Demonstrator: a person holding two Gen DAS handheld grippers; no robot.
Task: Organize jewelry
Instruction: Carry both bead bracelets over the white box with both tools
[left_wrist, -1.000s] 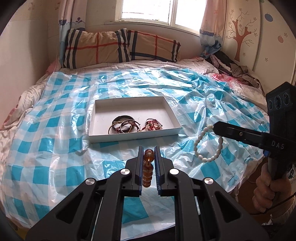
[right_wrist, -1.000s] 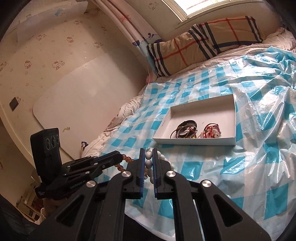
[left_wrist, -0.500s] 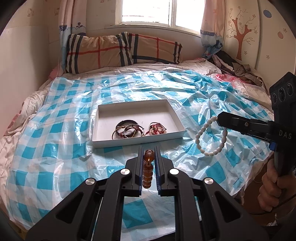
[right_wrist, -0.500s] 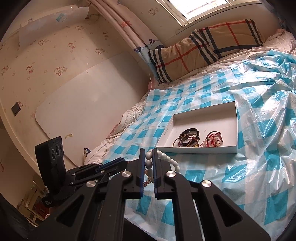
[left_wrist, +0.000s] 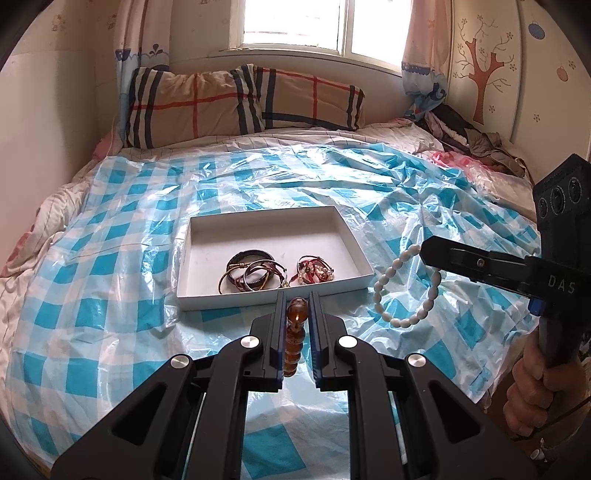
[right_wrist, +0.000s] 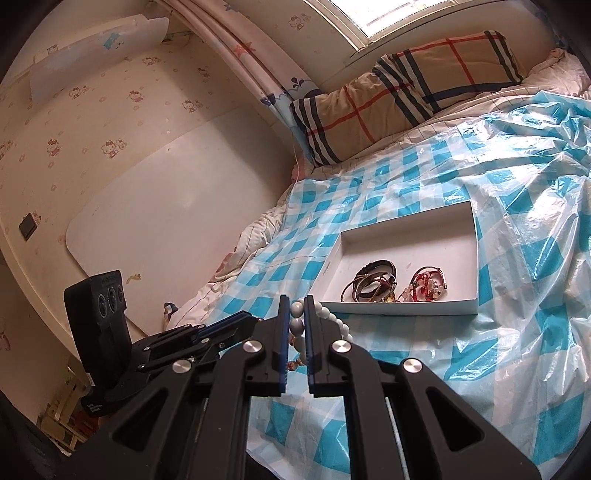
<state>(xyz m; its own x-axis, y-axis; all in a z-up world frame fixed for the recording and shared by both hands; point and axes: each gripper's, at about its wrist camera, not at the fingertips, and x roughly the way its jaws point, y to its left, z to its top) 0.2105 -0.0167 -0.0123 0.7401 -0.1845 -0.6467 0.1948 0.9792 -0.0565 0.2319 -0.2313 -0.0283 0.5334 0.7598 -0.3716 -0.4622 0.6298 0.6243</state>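
Left gripper (left_wrist: 297, 301) clamped on amber bead bracelet (left_wrist: 295, 332), held above bed near box's front edge. Right gripper (right_wrist: 297, 306) clamped on white bead bracelet (left_wrist: 404, 288), loop hanging off box's front right corner. White box (left_wrist: 207, 301) mid-bed on blue checked plastic sheet (left_wrist: 110, 258); bangles (left_wrist: 251, 275) and red bracelets (left_wrist: 314, 271) along its front edge.

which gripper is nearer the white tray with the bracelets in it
Left. The left gripper, shut on an amber bead bracelet, sits just short of the white tray's near wall. The right gripper, holding a white bead bracelet, hangs off beyond the tray's right side.
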